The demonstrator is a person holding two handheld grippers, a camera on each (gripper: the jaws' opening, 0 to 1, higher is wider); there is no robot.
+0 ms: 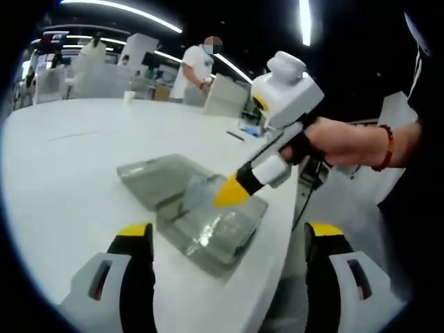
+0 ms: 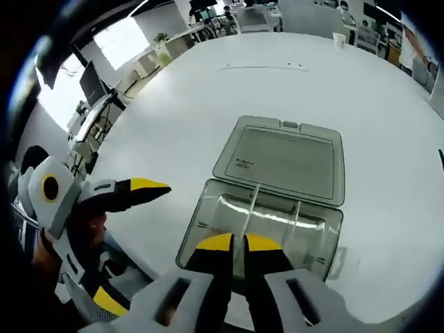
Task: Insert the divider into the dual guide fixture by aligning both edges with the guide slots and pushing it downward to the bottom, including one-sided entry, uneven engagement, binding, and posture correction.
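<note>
- Right now my right claw (image 2: 238, 242) has its jaws pressed nearly together at the near rim of the clear fixture (image 2: 260, 222); they look pinched on the divider's top edge, though the clear plate itself is hard to make out.
- My left claw (image 1: 229, 232) is spread wide, holding nothing, hovering short of the box.
- In the left gripper view the right claw's yellow tips (image 1: 231, 193) sit down at the fixture (image 1: 211, 225).
- Fixture sits on the white bench (image 2: 208, 104) near its edge, open lid (image 2: 284, 156) lying flat beyond it.
- Step, I judge: divider entering the slots, not bottomed.
- Next: level both edges, push straight down; tilt would bind.
- Far: a person at other benches.
</note>
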